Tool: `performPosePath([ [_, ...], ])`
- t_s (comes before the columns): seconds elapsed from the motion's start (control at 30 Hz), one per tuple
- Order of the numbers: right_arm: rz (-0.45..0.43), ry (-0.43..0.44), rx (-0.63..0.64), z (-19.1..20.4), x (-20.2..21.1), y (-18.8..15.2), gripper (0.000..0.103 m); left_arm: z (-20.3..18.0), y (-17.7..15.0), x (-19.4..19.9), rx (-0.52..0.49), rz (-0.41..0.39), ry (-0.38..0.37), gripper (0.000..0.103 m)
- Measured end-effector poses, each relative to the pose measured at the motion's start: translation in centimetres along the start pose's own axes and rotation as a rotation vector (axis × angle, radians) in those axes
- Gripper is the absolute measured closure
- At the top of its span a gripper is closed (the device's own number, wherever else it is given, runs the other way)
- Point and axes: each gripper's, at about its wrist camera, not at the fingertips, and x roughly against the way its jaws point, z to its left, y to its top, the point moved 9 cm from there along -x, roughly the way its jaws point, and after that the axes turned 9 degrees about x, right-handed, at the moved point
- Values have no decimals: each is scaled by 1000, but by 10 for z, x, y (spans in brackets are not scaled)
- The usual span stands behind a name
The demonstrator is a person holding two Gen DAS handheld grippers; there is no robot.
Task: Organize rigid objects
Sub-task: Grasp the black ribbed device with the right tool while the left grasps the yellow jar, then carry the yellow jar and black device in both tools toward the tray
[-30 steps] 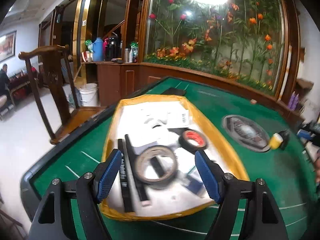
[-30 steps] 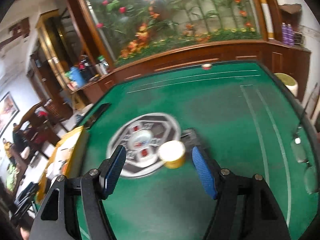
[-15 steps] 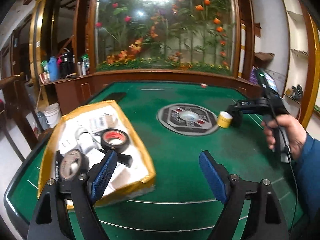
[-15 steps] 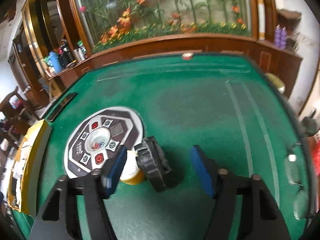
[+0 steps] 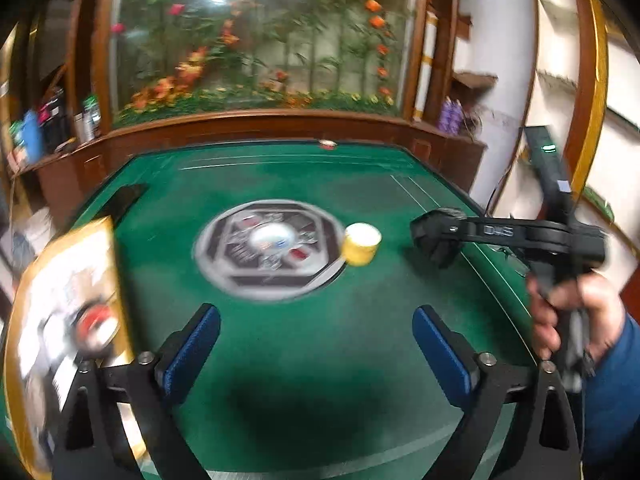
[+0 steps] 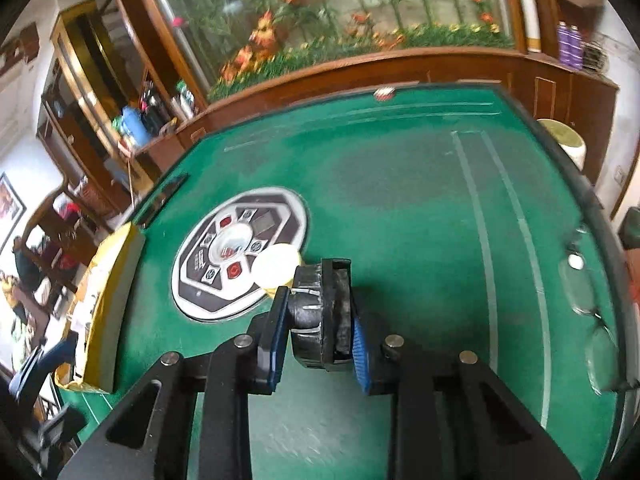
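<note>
My right gripper (image 6: pixel 318 330) is shut on a black ribbed knob-like object (image 6: pixel 322 314), just above the green felt; it also shows in the left wrist view (image 5: pixel 436 240). A yellow tape roll (image 6: pixel 278 266) stands right behind it at the edge of the round control panel (image 6: pixel 240 248), and also shows in the left wrist view (image 5: pixel 360 244). My left gripper (image 5: pixel 316 348) is open and empty over bare felt. The yellow-rimmed tray (image 5: pixel 64 320) with tape rolls lies at the left, blurred.
The green mahjong table (image 6: pixel 420 184) has a raised dark rim. Eyeglasses (image 6: pixel 588 300) lie near its right edge. A small red-white piece (image 6: pixel 384 93) sits at the far edge. A dark flat slab (image 5: pixel 126 196) lies at the far left.
My right gripper has closed on the black object beside the yellow roll. My left gripper has swung right, away from the tray, which now sits at the left edge of its view.
</note>
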Motion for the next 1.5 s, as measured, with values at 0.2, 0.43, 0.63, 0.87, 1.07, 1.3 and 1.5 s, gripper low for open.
performPosePath([
  [0.2,-59,-30,-82,-28,14,6,77,-40,17,-87,-53,117,41,4],
  [0.43,-79,15,-112,-26,21,9,77,-51,29,-153,-56,186,129,10],
  [0.63,-82,33,-119,-23,22,10,77,-44,18,-155,-29,212,130,61],
  [0.87,-84,16,-98,-20,20,11,77,-36,5,-99,0,155,93,61],
  [1.07,-86,25,-65,-9,19,8,77,-22,-3,-57,7,110,89,61],
  [1.3,-71,45,-14,8,10,5,77,0,-10,-18,51,56,84,61],
  [1.5,-51,49,21,17,2,0,77,19,-15,1,84,22,97,61],
])
